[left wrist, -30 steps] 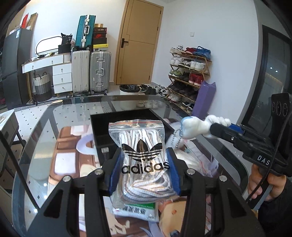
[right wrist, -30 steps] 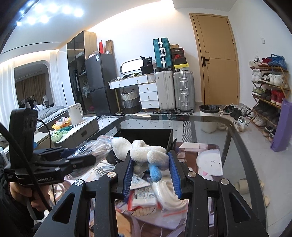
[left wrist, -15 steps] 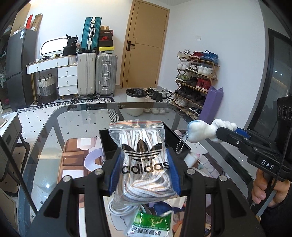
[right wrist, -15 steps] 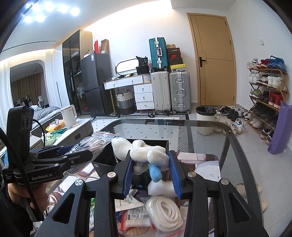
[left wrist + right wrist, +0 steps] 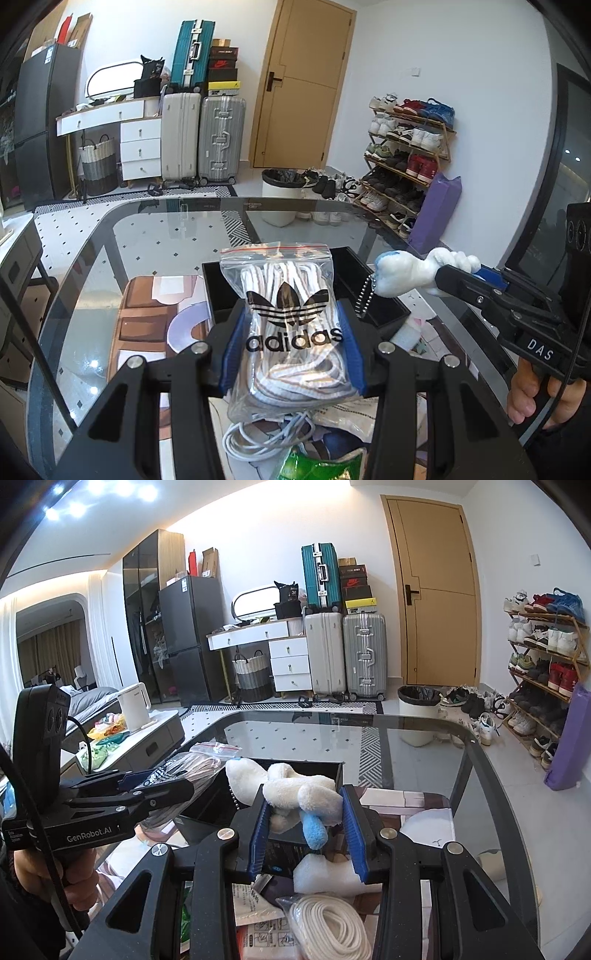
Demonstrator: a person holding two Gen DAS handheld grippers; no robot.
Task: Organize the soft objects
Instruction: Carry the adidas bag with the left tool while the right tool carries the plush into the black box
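Observation:
My left gripper [image 5: 291, 347] is shut on a clear zip bag of white laces with a black adidas logo [image 5: 291, 314], held upright above the glass table in front of a black open box [image 5: 373, 291]. My right gripper [image 5: 304, 823] is shut on a white plush toy with a blue part [image 5: 295, 790], held above the black box [image 5: 317, 770]. In the left wrist view the plush toy [image 5: 413, 271] with its bead chain hangs over the box's right side. In the right wrist view the left gripper [image 5: 173, 784] and its lace bag [image 5: 195, 766] are at the left.
The glass table [image 5: 147, 229] holds a white cord coil [image 5: 332, 926], white foam [image 5: 325, 877], paper packets [image 5: 262, 934], a green packet [image 5: 317, 465] and a picture mat [image 5: 147, 314]. Beyond the table's far edge stand suitcases, a bin and a shoe rack.
Both grippers have risen and moved forward with their loads; the lace bag and the plush toy now hang nearer over the black box. Clutter below has slid toward the frame bottom.

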